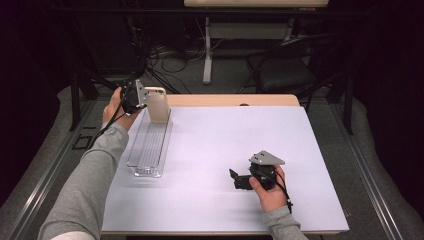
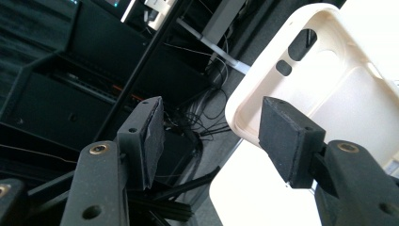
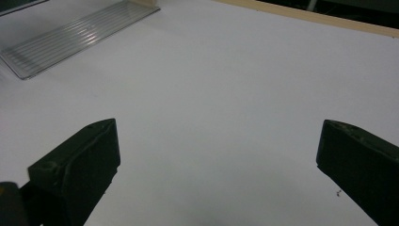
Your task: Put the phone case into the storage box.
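Observation:
A cream phone case (image 1: pixel 157 105) stands upright at the far end of a clear ribbed tray (image 1: pixel 147 145) on the left of the table. My left gripper (image 1: pixel 144 97) hovers at the case's upper left edge. In the left gripper view the jaws (image 2: pixel 211 132) are apart with only dark background between them. The case's (image 2: pixel 329 61) inner side and camera cut-out lie just past the right-hand pad (image 2: pixel 282 136). My right gripper (image 1: pixel 234 179) rests low over the white table at the front right. Its jaws (image 3: pixel 216 155) stand wide open with nothing between them.
The tray (image 3: pixel 70 40) lies lengthwise along the left side of the white table top (image 1: pixel 225 140), whose wooden far edge (image 1: pixel 225 100) shows behind it. Beyond the table are a dark chair (image 1: pixel 285 65), floor cables and black frame posts.

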Tool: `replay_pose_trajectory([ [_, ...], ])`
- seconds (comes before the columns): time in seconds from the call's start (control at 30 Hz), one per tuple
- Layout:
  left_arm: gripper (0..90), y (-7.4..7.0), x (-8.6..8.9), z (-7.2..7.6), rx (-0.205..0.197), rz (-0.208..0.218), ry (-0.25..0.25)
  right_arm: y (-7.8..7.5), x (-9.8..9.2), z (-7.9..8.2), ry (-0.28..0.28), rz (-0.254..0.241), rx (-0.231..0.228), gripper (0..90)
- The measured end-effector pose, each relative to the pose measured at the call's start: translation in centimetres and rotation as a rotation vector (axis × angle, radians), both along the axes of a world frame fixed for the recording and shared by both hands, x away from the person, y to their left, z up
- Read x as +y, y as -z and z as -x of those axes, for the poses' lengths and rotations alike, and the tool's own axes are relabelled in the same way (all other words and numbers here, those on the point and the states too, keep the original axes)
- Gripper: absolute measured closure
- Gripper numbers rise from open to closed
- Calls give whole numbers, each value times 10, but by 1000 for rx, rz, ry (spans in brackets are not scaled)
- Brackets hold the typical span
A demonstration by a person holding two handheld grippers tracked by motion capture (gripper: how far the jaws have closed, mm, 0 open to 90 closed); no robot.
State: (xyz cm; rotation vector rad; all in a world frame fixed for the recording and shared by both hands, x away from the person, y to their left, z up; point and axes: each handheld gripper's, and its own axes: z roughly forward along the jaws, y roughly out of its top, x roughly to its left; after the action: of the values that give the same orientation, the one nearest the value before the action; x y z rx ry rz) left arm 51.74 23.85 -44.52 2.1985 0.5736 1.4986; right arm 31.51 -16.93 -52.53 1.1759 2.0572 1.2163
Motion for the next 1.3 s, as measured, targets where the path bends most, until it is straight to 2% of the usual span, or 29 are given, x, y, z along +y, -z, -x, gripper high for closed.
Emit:
replay_pose_trajectory([
  [0.2, 410, -1, 1, 0, -1, -2, -4, 0, 0, 0, 3, -1, -4, 0],
  [0.5, 410, -4, 5, 1, 18, 40, -4, 0, 0, 0, 5, -2, -6, 0],
  [0.6, 411, -6, 5, 1, 34, 74, -9, 0, -1, 0, 7, -4, -6, 0],
  [0.83, 411, -12, 7, 3, 70, 181, -10, -1, -1, 0, 5, -4, -2, 0],
  [1.0, 411, -14, 8, 4, 102, 223, -10, -1, -2, 0, 8, -5, -4, 0],
  [1.07, 410, -15, 8, 5, 118, 236, -15, -1, -1, 0, 7, -5, -4, 0],
  [1.3, 377, -17, 10, 5, 190, 341, -17, -1, -1, 1, 8, -2, -3, 0],
])
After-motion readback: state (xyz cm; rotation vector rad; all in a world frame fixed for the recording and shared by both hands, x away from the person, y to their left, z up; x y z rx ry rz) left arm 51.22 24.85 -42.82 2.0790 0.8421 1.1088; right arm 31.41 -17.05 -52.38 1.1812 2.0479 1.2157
